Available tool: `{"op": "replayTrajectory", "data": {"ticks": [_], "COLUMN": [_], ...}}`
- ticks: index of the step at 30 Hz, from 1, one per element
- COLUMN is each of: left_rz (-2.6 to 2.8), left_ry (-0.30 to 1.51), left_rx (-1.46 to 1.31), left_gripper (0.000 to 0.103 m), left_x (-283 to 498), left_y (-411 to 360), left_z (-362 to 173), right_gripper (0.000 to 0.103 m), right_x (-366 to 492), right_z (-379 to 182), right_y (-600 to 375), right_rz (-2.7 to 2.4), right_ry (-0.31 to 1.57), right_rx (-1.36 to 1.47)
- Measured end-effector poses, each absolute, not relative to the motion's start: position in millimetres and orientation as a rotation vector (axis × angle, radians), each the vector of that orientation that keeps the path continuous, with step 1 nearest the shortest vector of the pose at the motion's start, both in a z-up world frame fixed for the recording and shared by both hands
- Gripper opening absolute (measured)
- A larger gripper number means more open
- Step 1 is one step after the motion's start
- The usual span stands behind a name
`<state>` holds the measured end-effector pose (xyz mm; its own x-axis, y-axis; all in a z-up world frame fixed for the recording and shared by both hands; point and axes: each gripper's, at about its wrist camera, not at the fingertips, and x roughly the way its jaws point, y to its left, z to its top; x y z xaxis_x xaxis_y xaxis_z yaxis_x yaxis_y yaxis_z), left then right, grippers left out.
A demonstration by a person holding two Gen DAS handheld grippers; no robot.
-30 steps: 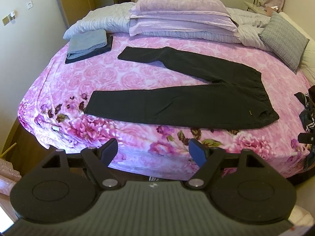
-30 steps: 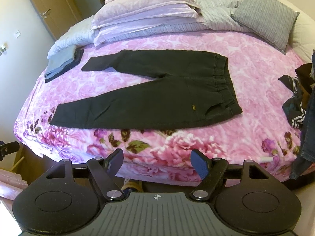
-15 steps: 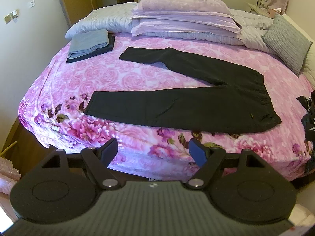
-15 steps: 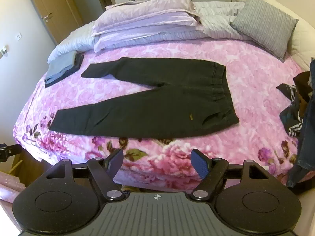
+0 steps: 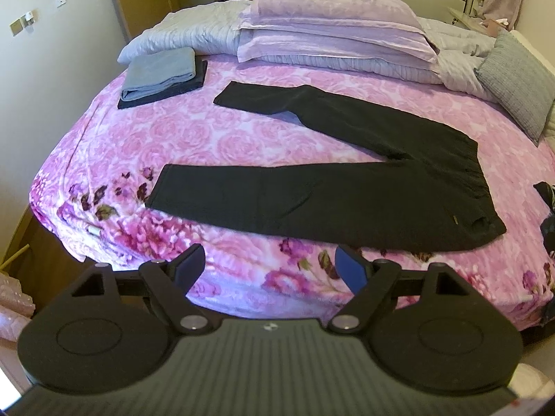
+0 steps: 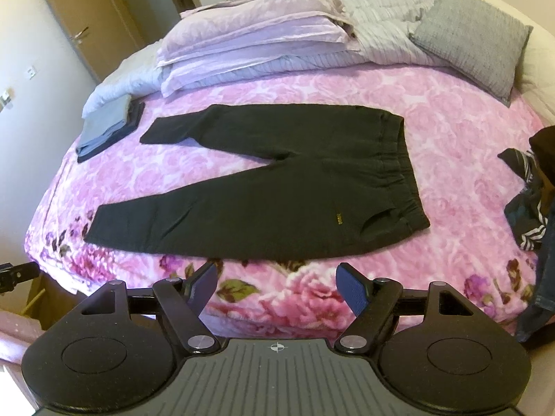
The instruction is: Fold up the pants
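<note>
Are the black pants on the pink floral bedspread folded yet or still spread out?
Spread out. The black pants lie flat, both legs apart in a V, waistband unfolded.

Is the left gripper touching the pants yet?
Apart. The left wrist view shows the left gripper with nothing between its opening jaws, and a strip of pink blanket between its fingertips and the black pants.

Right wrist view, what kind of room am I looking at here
Most likely a bedroom in a home. A large bed with a pink floral blanket fills the view, stacked lilac pillows sit at its head, and black pants lie spread flat on it beside folded clothes.
</note>
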<state>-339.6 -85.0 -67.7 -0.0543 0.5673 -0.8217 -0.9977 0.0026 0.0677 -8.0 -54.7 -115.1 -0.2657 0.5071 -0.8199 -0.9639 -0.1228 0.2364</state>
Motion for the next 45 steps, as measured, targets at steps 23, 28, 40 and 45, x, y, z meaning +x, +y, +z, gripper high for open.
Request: {"op": "replayTrajectory", "data": {"ticks": [23, 28, 40, 45], "left_rz": [1.046, 0.917, 0.825, 0.731], "left_ry": [0.971, 0.981, 1.170, 1.233], "left_rx": [-0.557, -0.422, -0.128, -0.144], "left_gripper": [0.071, 0.059, 0.051, 0.050], "left_x": [-340.7, -342.7, -351.1, -359.2], "left_y": [266.4, 361.7, 565.0, 601.4], "left_z": [-205.9, -261.8, -367.4, -398.0], "right_gripper": [0.072, 0.072, 0.072, 0.072], "right_x": [29.3, 36.3, 43.4, 45.0], "right_z": [-207.7, -254.7, -320.9, -341.5], "right_y": [177.0, 242.5, 409.4, 461.8], "right_rz": [1.297, 1.296, 1.496, 1.588], "right_ry": [1.103, 1.047, 0.796, 0.730], "right_rx": [-0.683, -0.743, -0.850, -0.891]}}
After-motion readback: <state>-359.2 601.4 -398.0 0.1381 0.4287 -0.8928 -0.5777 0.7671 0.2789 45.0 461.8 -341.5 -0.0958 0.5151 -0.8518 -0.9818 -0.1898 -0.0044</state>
